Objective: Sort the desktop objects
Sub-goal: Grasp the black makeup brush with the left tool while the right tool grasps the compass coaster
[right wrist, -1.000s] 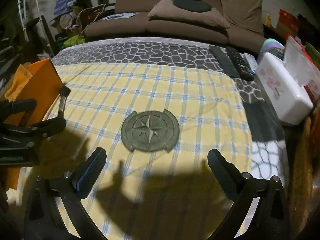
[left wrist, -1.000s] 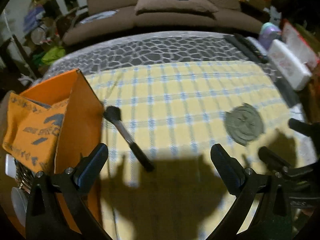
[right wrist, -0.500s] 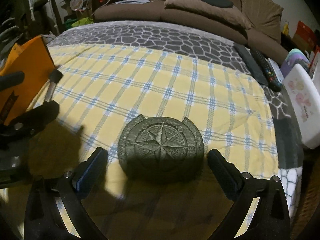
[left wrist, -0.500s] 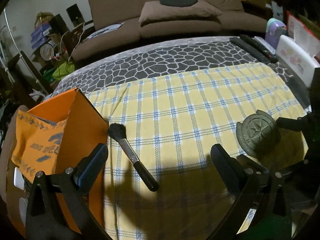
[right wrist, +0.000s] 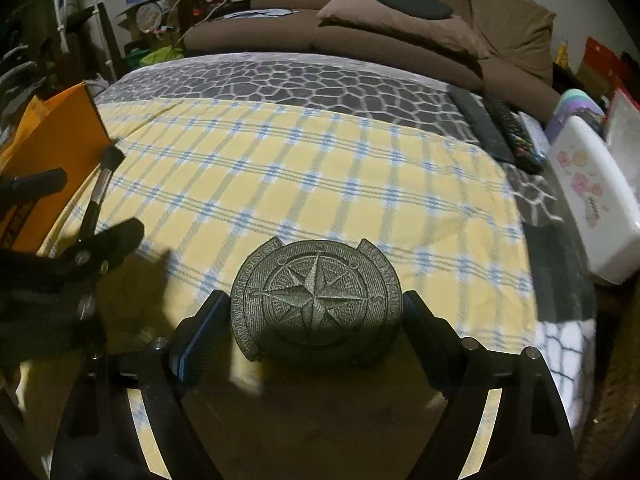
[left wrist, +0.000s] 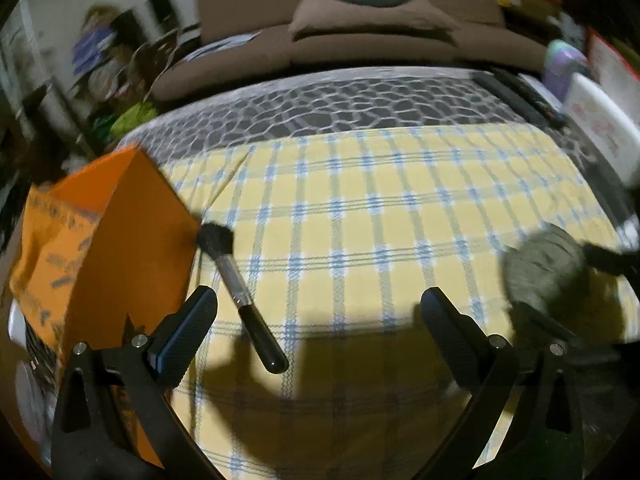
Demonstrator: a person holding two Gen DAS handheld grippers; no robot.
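While jaws clamp it — compass disc (tilted).

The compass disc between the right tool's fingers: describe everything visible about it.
The compass disc is round, dull grey-green and looks like cast metal or resin. Its face carries a raised eight-point star inside a ring, and a raised outer band with lettering too small to read, broken by a notch at the far edge. It lies face up on the yellow checked cloth, centred between the fingers of the right tool, which flank its two sides closely. Whether they press it cannot be told.
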